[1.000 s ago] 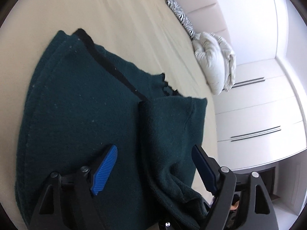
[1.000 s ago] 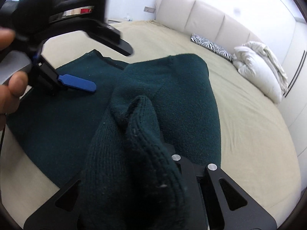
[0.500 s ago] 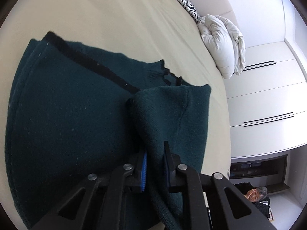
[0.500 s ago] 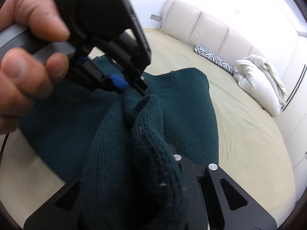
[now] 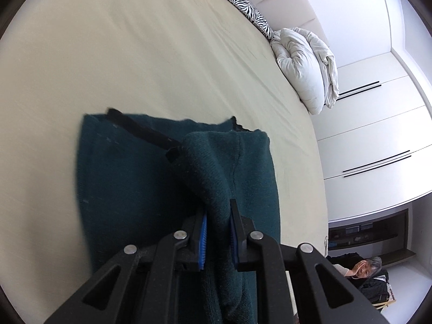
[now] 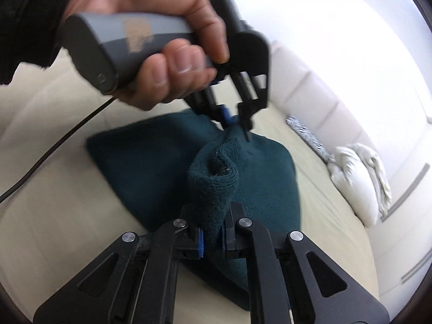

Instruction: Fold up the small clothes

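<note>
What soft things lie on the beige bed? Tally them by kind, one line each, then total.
Dark green knitted garment, pinched by both grippers: 1
Zebra-striped black-and-white cushion: 1
Crumpled white padded duvet: 1
Total: 3

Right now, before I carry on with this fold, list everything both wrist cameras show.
dark green knitted garment: one, partly folded on the bed, one edge lifted.
beige bed sheet: one, under the garment.
zebra-print pillow: one, black and white, at the headboard.
white bundled duvet: one, beside the pillow.
cream padded headboard: one, behind the bed.
white wardrobe: one, past the bed's edge.
seated person: one, low beyond the bed.
black cable: one, trailing from the left gripper.
left hand: holding the grey handle.
left gripper: shut on the garment.
right gripper: shut on the garment.
</note>
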